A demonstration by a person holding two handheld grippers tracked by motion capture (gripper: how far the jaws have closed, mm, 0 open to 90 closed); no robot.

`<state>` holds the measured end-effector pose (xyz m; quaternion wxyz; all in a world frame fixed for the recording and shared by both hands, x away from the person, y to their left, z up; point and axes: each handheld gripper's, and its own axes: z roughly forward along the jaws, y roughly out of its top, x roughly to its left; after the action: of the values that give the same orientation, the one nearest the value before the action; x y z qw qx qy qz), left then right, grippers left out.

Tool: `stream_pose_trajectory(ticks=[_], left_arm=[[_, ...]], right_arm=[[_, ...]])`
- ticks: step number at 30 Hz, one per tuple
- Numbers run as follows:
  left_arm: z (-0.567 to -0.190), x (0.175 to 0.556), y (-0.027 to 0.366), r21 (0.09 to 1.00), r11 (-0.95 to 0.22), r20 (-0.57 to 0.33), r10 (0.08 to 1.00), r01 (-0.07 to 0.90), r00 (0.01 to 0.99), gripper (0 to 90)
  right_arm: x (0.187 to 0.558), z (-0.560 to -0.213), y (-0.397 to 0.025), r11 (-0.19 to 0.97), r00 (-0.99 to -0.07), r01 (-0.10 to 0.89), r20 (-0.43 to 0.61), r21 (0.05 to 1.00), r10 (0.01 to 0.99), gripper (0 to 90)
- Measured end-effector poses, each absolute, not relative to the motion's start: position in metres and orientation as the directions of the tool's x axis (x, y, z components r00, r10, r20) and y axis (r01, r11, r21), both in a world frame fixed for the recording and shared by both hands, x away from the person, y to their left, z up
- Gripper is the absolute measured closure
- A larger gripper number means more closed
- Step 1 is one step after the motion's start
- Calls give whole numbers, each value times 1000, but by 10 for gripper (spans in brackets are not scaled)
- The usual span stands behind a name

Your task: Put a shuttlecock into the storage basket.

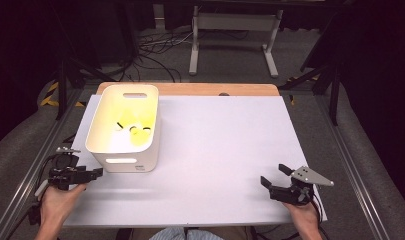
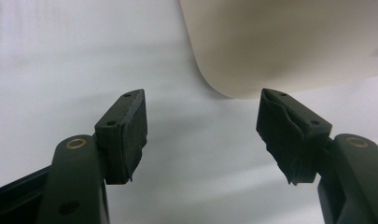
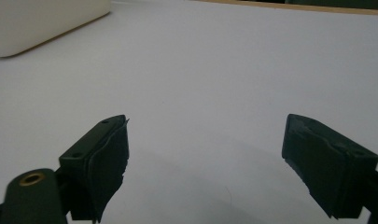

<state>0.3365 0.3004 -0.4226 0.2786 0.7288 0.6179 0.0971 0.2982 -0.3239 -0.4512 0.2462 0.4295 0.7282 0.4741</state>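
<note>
Several yellow objects [image 1: 135, 131] inside white bin [image 1: 101, 131] on white table [image 1: 215, 150].

A bin [image 1: 124, 131] stands on the table [image 1: 215, 150] just ahead and right of the left hand-held gripper [image 1: 92, 174], with small balls [image 1: 135, 131] inside it, well apart to the left of the right hand-held gripper [image 1: 274, 176].
</note>
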Motion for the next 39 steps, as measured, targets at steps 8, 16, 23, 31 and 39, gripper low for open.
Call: stream_pose_trajectory(ticks=[8,16,23,31,39], left_arm=[[-425,331,295,545,-93,-203,949,833,239,340],[-426,328,290,563,-92,-211,945,821,250,332],[-428,324,285,583,-96,-211,941,807,265,327],[-430,318,280,602,-91,-222,935,793,276,323],[-434,312,277,628,-89,-229,929,773,292,312]], right_arm=[[298,-451,-324,182,-510,392,49,902,859,150],[298,-451,-324,182,-510,392,49,902,859,150],[298,-451,-324,181,-510,392,49,902,859,150],[298,-451,-324,181,-511,391,49,902,858,149],[298,-450,-322,183,-516,390,49,903,855,149]])
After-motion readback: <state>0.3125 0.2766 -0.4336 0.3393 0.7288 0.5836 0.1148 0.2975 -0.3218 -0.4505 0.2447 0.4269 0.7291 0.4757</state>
